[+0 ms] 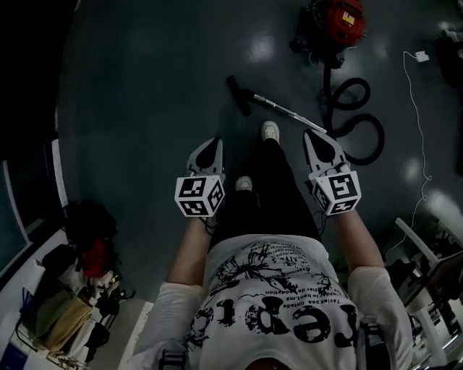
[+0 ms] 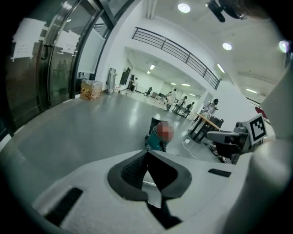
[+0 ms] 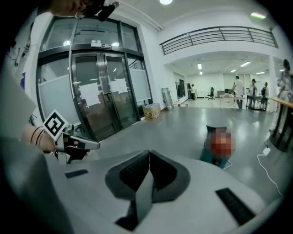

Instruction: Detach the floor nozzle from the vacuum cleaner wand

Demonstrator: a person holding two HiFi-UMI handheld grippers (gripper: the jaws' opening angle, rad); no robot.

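In the head view the black floor nozzle (image 1: pixel 239 95) lies on the dark floor ahead, joined to a silver wand (image 1: pixel 282 109). The wand runs right to a black coiled hose (image 1: pixel 356 123) and a red vacuum body (image 1: pixel 338 22). My left gripper (image 1: pixel 211 145) and right gripper (image 1: pixel 316 136) hover side by side above the person's legs, short of the wand. Both are shut with nothing in them. In the left gripper view the closed jaws meet at the tip (image 2: pixel 147 152); the right gripper view shows the same at its tip (image 3: pixel 149 153). The wand and nozzle show in neither gripper view.
A white cable (image 1: pixel 418 123) with a plug runs along the floor at the right. Bags and clutter (image 1: pixel 79 282) lie at lower left, furniture (image 1: pixel 427 289) at lower right. The person's white shoe (image 1: pixel 270 131) is near the wand. Glass doors (image 3: pixel 105 96) stand beyond the grippers.
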